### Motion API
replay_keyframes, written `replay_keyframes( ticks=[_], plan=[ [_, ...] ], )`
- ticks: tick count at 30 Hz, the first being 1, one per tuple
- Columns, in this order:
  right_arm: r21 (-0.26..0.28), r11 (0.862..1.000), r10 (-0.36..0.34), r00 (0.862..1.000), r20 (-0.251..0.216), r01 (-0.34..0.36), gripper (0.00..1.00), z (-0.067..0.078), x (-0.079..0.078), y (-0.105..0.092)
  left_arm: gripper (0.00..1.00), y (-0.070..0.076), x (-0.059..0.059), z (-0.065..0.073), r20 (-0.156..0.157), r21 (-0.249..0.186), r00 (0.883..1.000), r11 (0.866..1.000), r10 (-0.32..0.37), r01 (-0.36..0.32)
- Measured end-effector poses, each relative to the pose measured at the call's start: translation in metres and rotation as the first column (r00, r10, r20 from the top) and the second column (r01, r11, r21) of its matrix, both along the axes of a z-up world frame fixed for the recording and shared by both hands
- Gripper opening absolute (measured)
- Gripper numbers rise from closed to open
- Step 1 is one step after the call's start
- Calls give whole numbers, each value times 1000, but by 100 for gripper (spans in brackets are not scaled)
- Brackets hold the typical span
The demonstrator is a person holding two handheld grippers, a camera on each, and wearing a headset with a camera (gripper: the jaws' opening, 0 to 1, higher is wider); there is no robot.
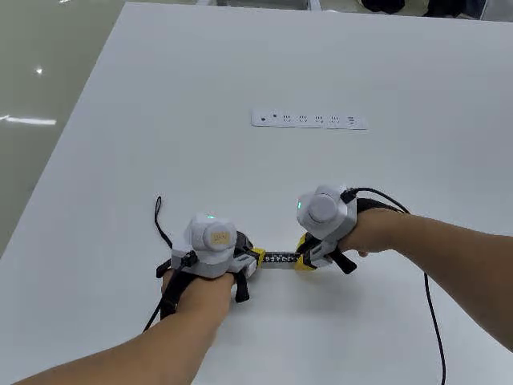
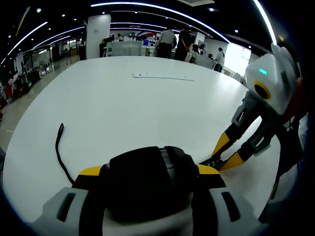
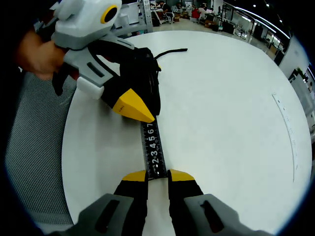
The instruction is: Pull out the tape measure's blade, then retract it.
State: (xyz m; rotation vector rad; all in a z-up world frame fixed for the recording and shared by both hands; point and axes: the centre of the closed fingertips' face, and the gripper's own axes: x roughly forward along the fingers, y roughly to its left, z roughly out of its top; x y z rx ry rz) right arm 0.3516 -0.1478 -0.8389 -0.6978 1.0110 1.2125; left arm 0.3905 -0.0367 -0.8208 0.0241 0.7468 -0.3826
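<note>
A black tape measure body lies on the white table, and my left gripper is shut on it; in the left gripper view the body sits between the yellow-tipped jaws of that gripper. A short length of numbered blade runs out of the body to my right gripper, which is shut on the blade's end. In the head view the blade spans the small gap between the two grippers, with the right gripper at its right end. The body's black strap trails off to the left.
A white power strip lies flat further back on the table. A black cable hangs from the right wrist toward the near edge. The table's left edge drops to a glossy floor. Several people stand far off.
</note>
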Motion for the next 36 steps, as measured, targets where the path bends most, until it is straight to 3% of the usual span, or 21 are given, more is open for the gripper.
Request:
replay_keyframes(
  ticks=[36],
  plan=[
    [8,1000,23,999,23,-23,15,1,0,16,69,0,-2,0,0,-1,1000,1000,-5,5]
  ],
)
